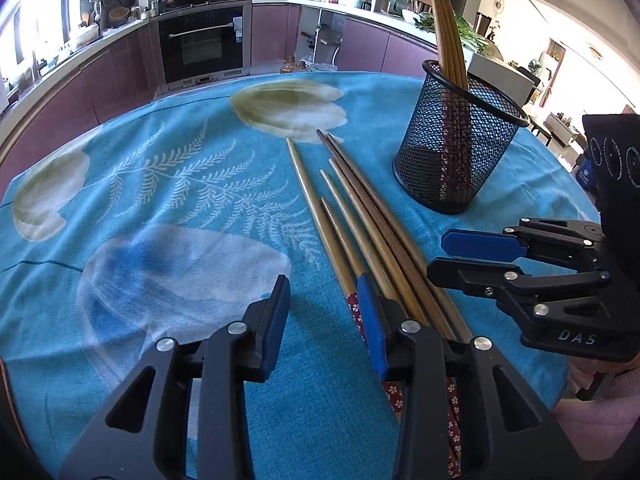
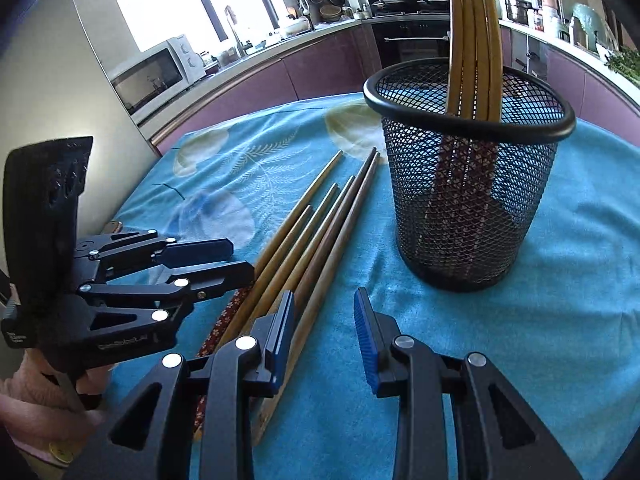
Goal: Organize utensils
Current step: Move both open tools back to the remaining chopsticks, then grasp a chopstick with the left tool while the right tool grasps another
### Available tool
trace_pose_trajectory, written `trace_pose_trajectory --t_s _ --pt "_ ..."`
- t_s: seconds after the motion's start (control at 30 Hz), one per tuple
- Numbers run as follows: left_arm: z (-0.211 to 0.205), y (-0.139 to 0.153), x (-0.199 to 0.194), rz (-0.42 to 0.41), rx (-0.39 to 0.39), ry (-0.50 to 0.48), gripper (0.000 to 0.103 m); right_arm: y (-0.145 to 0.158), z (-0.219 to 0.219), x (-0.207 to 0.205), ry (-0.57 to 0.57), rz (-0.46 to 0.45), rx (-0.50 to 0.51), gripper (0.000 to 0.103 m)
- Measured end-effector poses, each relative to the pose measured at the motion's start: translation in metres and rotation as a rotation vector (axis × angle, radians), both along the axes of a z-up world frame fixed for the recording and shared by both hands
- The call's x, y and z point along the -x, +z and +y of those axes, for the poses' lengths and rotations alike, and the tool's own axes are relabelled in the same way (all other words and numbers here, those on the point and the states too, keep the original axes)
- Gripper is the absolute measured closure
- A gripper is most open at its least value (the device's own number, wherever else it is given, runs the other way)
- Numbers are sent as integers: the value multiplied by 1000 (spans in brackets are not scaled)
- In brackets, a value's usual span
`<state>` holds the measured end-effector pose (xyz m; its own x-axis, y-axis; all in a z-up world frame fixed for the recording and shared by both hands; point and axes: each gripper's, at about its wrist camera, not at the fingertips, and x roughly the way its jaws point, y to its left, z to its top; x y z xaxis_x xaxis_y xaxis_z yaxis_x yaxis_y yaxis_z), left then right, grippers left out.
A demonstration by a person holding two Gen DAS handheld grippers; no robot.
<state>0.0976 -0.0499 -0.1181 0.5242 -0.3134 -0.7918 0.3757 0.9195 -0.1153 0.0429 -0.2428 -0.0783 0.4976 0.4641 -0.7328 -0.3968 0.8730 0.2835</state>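
Observation:
Several loose wooden chopsticks [image 1: 360, 220] [image 2: 312, 224] lie side by side on the blue flowered tablecloth [image 1: 160, 200], some with red patterned handle ends. A black mesh cup [image 1: 452, 160] [image 2: 468, 208] stands upright just beyond them and holds several chopsticks [image 1: 448, 40] [image 2: 476, 40], tips up. My left gripper [image 1: 323, 292] [image 2: 240, 260] is open low over the handle ends, its right pad beside the leftmost chopstick. My right gripper [image 2: 324, 300] [image 1: 438, 254] is open too, straddling the outermost chopstick on the cup's side, pads not pressing on it.
The table's far edge [image 1: 280, 74] faces purple kitchen cabinets and an oven [image 1: 200, 40]. A microwave [image 2: 156, 76] sits on the counter to the left. A hand in a pink sleeve [image 1: 600, 412] holds the right gripper. Bare cloth spreads left of the chopsticks and right of the cup.

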Motion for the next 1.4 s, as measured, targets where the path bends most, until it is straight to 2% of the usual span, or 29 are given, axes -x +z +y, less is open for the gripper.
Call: trace_pose_trajectory --t_s 0.13,0.27,0.5,0.73,0.8,1.23,1.4 --pt "2 0 -1 1 4 9 70 -1 3 -2 0 -3 11 76" --pt "4 -4 -1 14 -24 27 77 2 -1 -1 -10 -4 27 76" --pt "5 3 0 -14 17 9 72 5 0 -4 -9 -6 10 77" --pt "-6 -3 -12 -6 -17 0 75 0 4 -10 -17 -1 27 77" --pt "-4 -5 -14 4 -3 0 74 0 3 -10 -19 -3 28 78" --pt "-10 -9 -35 5 -57 3 71 -1 13 -20 -49 -18 64 77" --pt "-16 -9 -47 2 -74 3 75 -2 18 -26 -69 -30 72 77"
